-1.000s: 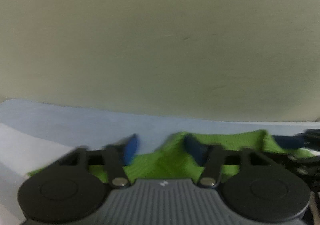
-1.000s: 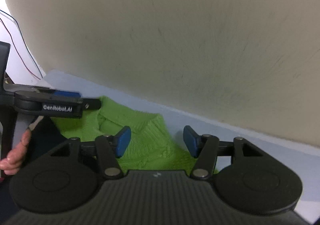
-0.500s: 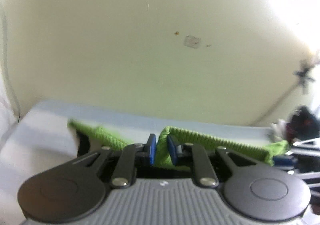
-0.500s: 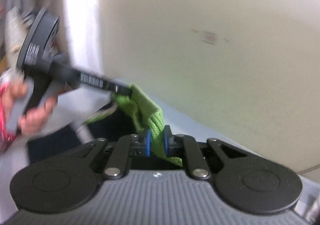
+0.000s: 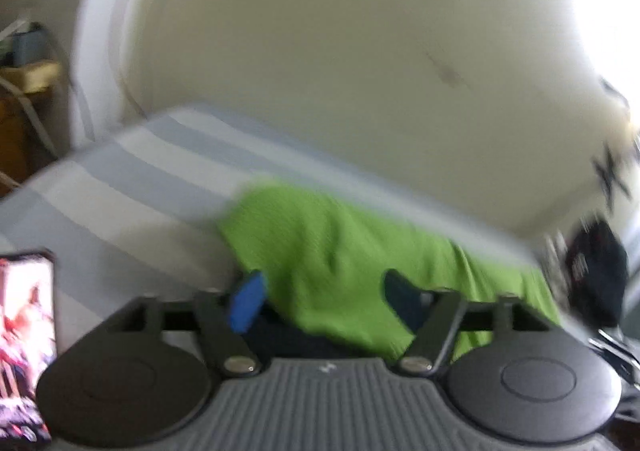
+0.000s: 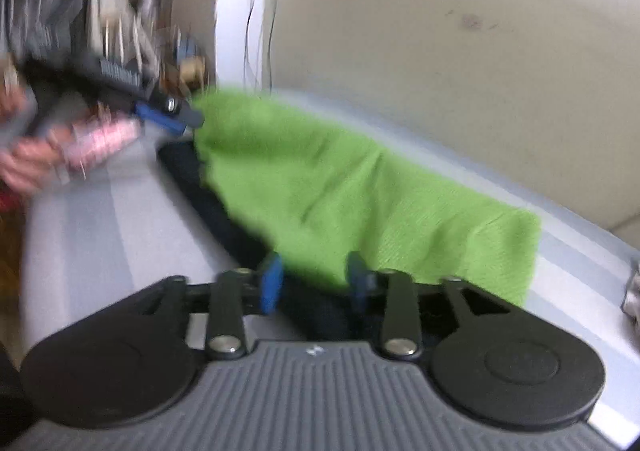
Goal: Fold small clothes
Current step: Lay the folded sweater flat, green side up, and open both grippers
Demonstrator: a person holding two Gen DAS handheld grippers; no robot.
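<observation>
- Left wrist view: the left gripper [image 5: 324,301] has its blue-padded fingers [image 5: 247,303] spread apart, with nothing clamped between them.
- A green knitted garment [image 5: 344,251] lies just ahead of those fingers, and its near edge hangs down into the gap between them; blur hides whether the pads touch it.
- The garment rests on a pale blue-and-white striped surface [image 5: 132,179] that runs ahead and to the left of the tool.
- A phone with a lit screen [image 5: 24,339] sits at the tool's left side.
- Right wrist view: the right gripper [image 6: 314,283] is also parted, its two blue pads [image 6: 271,287] standing either side of the garment's [image 6: 360,195] near edge, gripping nothing.
- A dark cloth [image 6: 208,195] shows beneath the green garment, ahead and left of the fingers.
- Far ahead to the left, the left gripper [image 6: 176,119] is at the garment's far end, held by a hand [image 6: 24,159].
</observation>
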